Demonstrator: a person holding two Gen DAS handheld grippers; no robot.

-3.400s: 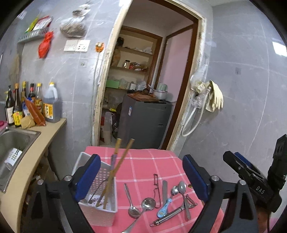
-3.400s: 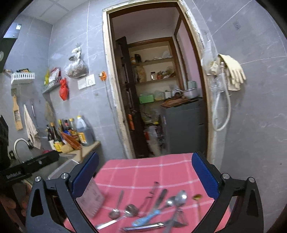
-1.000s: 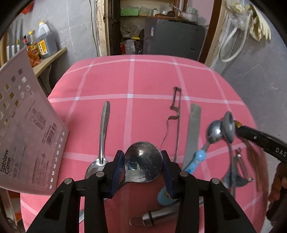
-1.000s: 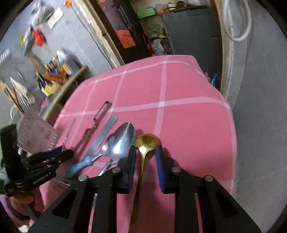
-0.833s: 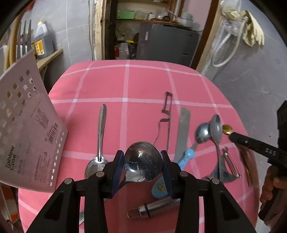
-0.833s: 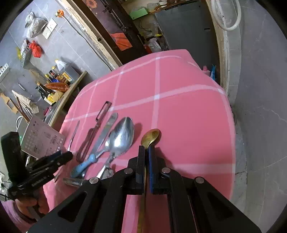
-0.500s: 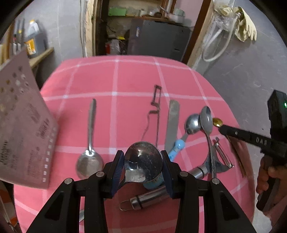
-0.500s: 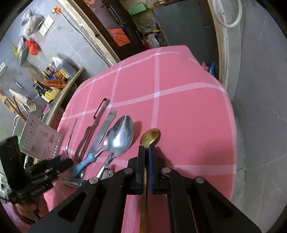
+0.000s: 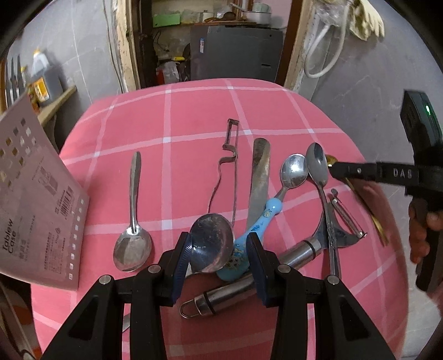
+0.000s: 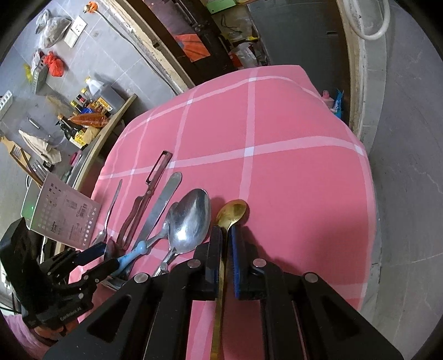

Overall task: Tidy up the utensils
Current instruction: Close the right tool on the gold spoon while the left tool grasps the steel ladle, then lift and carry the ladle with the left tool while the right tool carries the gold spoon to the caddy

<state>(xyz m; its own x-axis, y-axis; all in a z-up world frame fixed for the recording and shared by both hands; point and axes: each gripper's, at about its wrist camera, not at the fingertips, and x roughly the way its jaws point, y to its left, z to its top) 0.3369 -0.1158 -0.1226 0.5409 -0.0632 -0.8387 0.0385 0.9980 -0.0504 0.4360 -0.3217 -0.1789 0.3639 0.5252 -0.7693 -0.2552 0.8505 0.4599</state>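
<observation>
Left tool (image 9: 218,259): blue pads clamped on the round bowl of a steel ladle-type spoon (image 9: 211,245), held just above the bench.
Right tool (image 10: 227,252): blue pads set narrow around the stem of a slim gold-coloured spoon (image 10: 232,213); the jaws are opening slightly with the stem between them; its bowl projects beyond the tips, over the cloth.
Nearest items, left view: steel tablespoon (image 9: 133,241) lying apart to the left, bowl towards the camera; blue-handled small spoon (image 9: 265,213) partly under the held ladle; steel cylindrical-handled tool (image 9: 249,279) lying across beneath it.
Further items: wire-handled peeler (image 9: 228,166), flat steel blade (image 9: 260,177), long steel spoon (image 9: 318,171) and Y-shaped peeler (image 9: 346,221), set close together, several overlapping.
Container: white perforated plastic cutlery case (image 9: 33,210) at the bench's left edge, label facing the camera.
Surface: bench covered with a pink cloth crossed by white grid lines (image 10: 290,171).
Room: grey tiled walls; open doorway with wooden frame (image 9: 127,44) behind the bench; grey cabinet (image 9: 235,52) and shelves beyond; ledge with sauce bottles (image 10: 91,108) to the left; white hose (image 9: 324,61) and pale rubber gloves (image 9: 365,19) hanging right.
</observation>
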